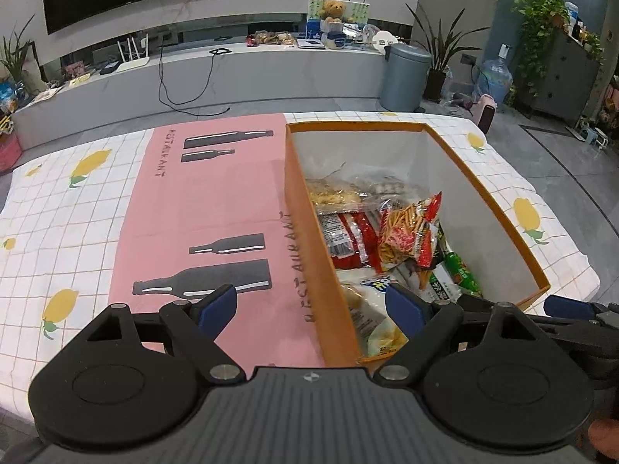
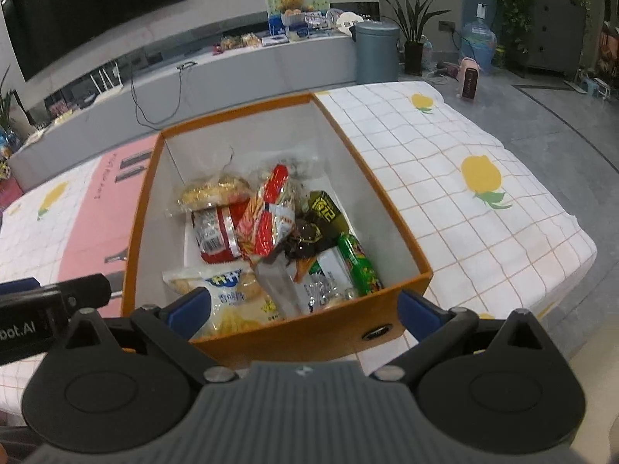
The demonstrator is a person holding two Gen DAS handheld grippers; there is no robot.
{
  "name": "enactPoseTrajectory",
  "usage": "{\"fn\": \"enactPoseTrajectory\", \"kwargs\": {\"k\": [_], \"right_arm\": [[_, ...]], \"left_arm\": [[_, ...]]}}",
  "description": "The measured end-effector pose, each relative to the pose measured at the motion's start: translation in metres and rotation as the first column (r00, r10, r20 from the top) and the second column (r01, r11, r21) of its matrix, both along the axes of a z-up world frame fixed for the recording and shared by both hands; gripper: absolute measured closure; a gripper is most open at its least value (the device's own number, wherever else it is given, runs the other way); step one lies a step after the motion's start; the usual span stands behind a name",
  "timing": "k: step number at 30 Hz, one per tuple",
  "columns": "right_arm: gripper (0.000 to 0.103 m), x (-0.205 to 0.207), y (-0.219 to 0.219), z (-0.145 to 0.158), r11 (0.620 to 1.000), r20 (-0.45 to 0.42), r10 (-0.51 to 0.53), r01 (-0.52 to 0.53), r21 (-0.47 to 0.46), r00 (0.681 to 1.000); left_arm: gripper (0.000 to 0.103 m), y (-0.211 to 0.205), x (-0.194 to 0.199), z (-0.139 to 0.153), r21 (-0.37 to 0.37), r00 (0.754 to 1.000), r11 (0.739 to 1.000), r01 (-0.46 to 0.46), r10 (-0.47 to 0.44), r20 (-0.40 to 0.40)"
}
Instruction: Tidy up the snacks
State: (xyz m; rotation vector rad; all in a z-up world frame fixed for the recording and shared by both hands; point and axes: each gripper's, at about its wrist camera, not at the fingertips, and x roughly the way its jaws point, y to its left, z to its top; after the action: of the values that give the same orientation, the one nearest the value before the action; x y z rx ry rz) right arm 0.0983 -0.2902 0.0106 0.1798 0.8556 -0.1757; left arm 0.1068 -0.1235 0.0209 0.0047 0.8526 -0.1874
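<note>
An orange box [image 1: 301,208] [image 2: 133,228] with white inner walls stands open on the table and holds several snack packs. Among them are a red striped bag of sticks [image 1: 410,232] [image 2: 267,220], a red wrapped pack [image 1: 348,236] [image 2: 212,232], a green packet [image 1: 462,272] [image 2: 358,263] and a white chip bag [image 1: 367,309] [image 2: 228,301]. My left gripper [image 1: 311,309] is open, straddling the box's left wall near its front corner, holding nothing. My right gripper [image 2: 303,309] is open over the box's near wall, also holding nothing.
The box sits partly on a pink placemat [image 1: 209,216] printed with bottles, over a white checked cloth with lemons [image 2: 464,201]. Beyond the table lie a grey floor [image 2: 549,116], a long low TV shelf [image 1: 232,69], a grey bin [image 1: 404,77] and potted plants [image 2: 412,27].
</note>
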Motion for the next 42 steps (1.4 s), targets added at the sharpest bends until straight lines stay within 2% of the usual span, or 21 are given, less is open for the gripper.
{"fn": "enactPoseTrajectory", "kwargs": {"k": [11, 20, 42], "right_arm": [[0.003, -0.001, 0.004, -0.001, 1.0, -0.01, 0.014, -0.014, -0.016, 1.0], [0.003, -0.002, 0.004, -0.001, 1.0, -0.011, 0.009, -0.009, -0.026, 1.0], [0.003, -0.002, 0.004, -0.001, 0.999, -0.011, 0.006, -0.007, -0.043, 1.0]], "left_arm": [[0.002, 0.003, 0.001, 0.003, 0.001, 1.0, 1.0, -0.011, 0.011, -0.005], [0.002, -0.004, -0.004, 0.003, 0.037, 1.0, 0.999, 0.007, -0.008, 0.025], [0.003, -0.008, -0.007, 0.0, 0.042, 1.0, 0.999, 0.007, -0.008, 0.026]]}}
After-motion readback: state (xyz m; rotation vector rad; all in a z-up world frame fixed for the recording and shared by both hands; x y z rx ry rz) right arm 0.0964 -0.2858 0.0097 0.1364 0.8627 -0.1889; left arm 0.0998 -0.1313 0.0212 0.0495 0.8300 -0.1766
